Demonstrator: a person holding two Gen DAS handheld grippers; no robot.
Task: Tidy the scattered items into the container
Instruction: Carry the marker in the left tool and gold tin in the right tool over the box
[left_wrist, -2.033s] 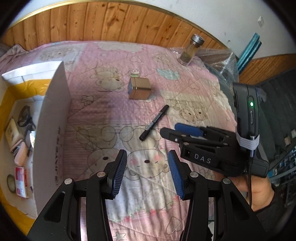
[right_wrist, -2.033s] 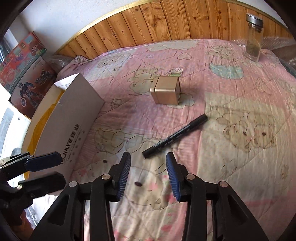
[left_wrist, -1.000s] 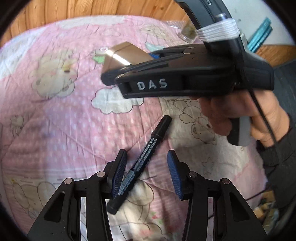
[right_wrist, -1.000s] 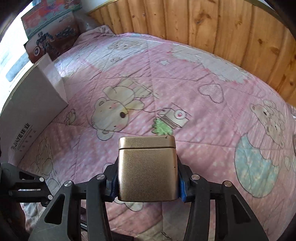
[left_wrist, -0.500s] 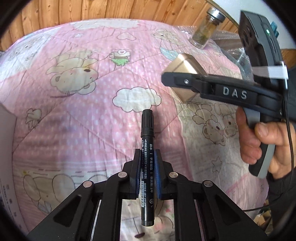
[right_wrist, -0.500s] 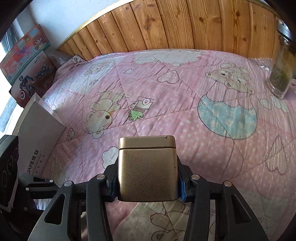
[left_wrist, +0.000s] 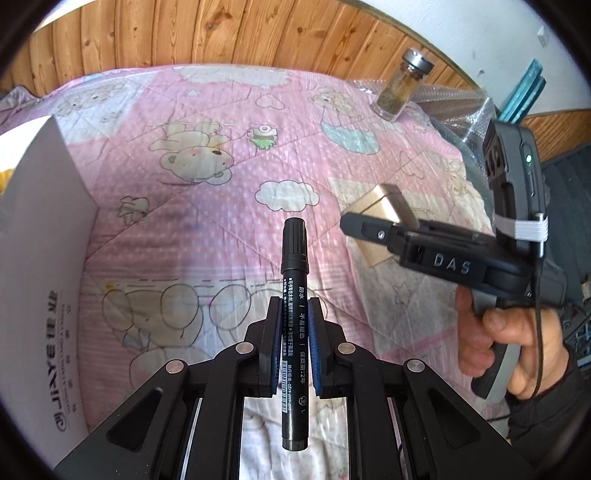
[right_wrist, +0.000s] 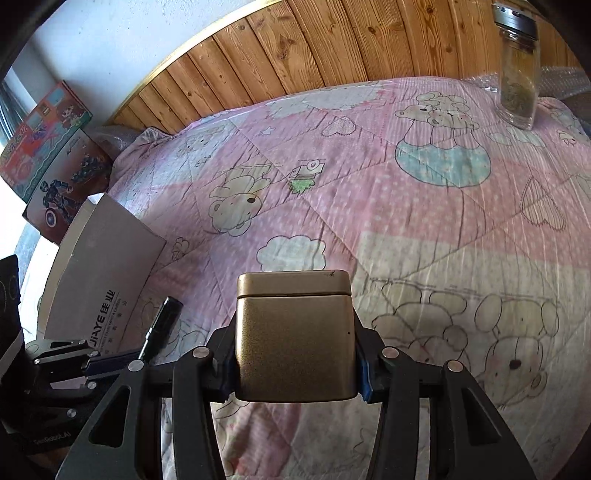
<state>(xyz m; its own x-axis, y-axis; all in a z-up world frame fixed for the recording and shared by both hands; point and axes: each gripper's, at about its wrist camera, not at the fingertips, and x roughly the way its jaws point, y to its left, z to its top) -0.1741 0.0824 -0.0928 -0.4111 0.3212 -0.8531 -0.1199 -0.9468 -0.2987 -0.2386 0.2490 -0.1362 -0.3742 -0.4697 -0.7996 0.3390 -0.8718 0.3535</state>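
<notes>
carrying both loads: left gripper (left_wrist: 294, 345) clamped on marker (left_wrist: 293, 295), right gripper (right_wrist: 295, 347) clamped on gold tin (right_wrist: 294, 334); swing level toward box (left_wrist: 40, 258) at 9 o'clock, release over opening.

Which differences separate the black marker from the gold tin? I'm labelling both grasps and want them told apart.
The black marker is long, thin and round; the gold tin is squat and boxy with a lid.
The marker is matte black with white print; the tin is plain metallic gold.
The left gripper has shut nearly flat on the marker, while the right gripper stands wide around the tin.
Both are held clear of the pink quilt.
</notes>
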